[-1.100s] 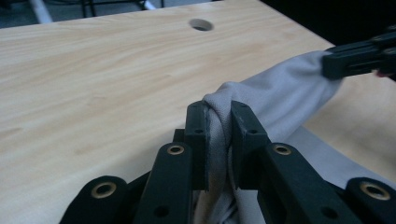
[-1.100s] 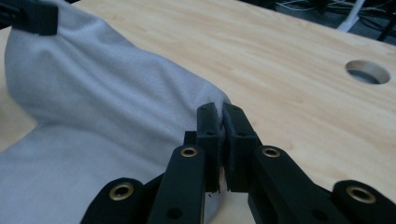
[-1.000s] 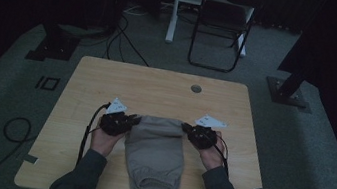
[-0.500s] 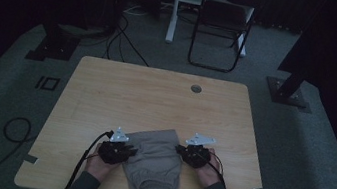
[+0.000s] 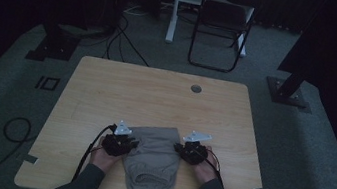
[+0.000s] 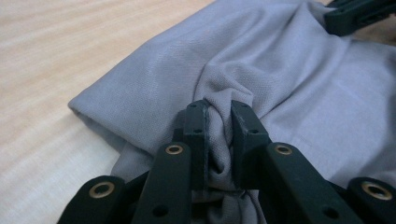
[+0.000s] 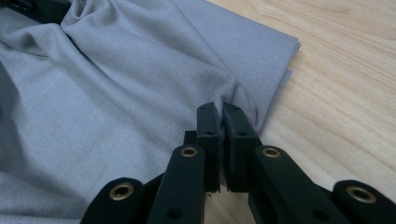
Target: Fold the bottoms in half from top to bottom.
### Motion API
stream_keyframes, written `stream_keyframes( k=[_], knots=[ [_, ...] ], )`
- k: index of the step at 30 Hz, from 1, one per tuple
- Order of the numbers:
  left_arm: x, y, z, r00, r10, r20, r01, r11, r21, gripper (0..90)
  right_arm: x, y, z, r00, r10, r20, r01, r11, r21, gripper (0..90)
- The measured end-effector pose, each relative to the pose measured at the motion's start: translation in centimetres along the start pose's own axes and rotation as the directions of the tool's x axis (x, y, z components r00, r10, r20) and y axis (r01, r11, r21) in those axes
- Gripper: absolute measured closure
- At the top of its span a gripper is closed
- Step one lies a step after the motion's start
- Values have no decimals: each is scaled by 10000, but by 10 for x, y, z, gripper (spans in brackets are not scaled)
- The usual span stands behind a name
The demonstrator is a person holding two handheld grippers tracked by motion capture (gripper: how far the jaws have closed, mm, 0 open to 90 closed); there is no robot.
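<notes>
The folded grey cloth garment point(image 5: 152, 163) now lies at the near edge of the pale wooden surface point(image 5: 106, 90), drawn back toward the person since a second ago. The left claw point(image 6: 218, 112) pinches a thick bunch of its fabric, the right claw point(image 7: 221, 114) a thin edge fold. The fold looks nearly laid down.

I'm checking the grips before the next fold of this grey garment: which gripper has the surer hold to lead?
Probably the left gripper: a thick bunch of the grey garment sits between its jaws. The right gripper pinches only a thin edge fold.
</notes>
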State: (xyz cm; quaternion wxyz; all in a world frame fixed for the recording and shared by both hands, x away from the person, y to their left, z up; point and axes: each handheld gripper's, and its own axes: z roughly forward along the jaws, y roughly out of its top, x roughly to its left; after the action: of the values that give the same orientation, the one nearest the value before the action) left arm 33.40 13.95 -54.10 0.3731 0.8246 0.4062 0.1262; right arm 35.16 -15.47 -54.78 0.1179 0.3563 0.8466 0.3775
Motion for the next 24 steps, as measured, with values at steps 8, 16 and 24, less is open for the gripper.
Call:
stream_keyframes(
  k=[8,16,24],
  knots=[
    [14,18,19,9975,-327,-629,312,9992,-239,782,-12,12,11,9982,389,448,-386,9992,-59,873],
    [29,38,40,9901,-948,-1035,896,9946,-530,782,-29,27,25,9912,893,973,-882,9960,-152,874],
    [45,64,63,9815,-1399,-1309,1338,9895,-548,782,-48,46,39,9805,856,1771,-886,9960,92,874]
  ],
)
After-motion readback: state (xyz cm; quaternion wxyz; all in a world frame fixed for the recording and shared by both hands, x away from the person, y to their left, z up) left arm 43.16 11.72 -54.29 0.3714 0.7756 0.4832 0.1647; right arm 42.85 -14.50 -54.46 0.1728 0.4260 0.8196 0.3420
